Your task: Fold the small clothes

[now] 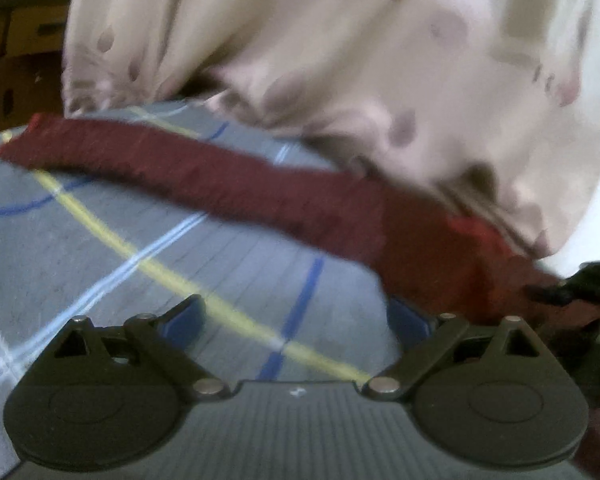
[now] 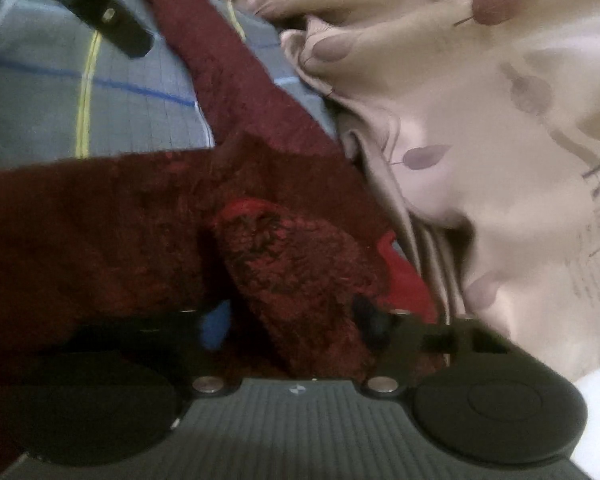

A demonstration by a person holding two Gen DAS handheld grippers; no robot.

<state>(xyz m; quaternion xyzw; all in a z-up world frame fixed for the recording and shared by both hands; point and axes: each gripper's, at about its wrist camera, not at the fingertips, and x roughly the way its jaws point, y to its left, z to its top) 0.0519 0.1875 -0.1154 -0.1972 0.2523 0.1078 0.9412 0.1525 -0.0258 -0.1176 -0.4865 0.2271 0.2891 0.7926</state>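
A dark red fuzzy garment (image 1: pixel 220 176) lies as a long strip across the grey checked sheet (image 1: pixel 140 248). My left gripper (image 1: pixel 296 318) hovers low over the sheet just in front of the strip, jaws wide open with only sheet between them. In the right wrist view the same garment (image 2: pixel 80 220) fills the lower left. A raised fold of it sits between the fingers of my right gripper (image 2: pixel 294 324), which are shut on that fold. The left gripper (image 2: pixel 100 12) shows as a dark bar at the top left. The right gripper (image 1: pixel 580 292) peeks in at the right edge.
A crumpled beige cloth with a leaf print (image 1: pixel 340 60) lies heaped just behind the red garment and overlaps its far edge (image 2: pixel 480 120). Cardboard boxes (image 1: pixel 20 40) stand beyond the sheet at the far left. The checked sheet (image 2: pixel 32 100) has blue and yellow lines.
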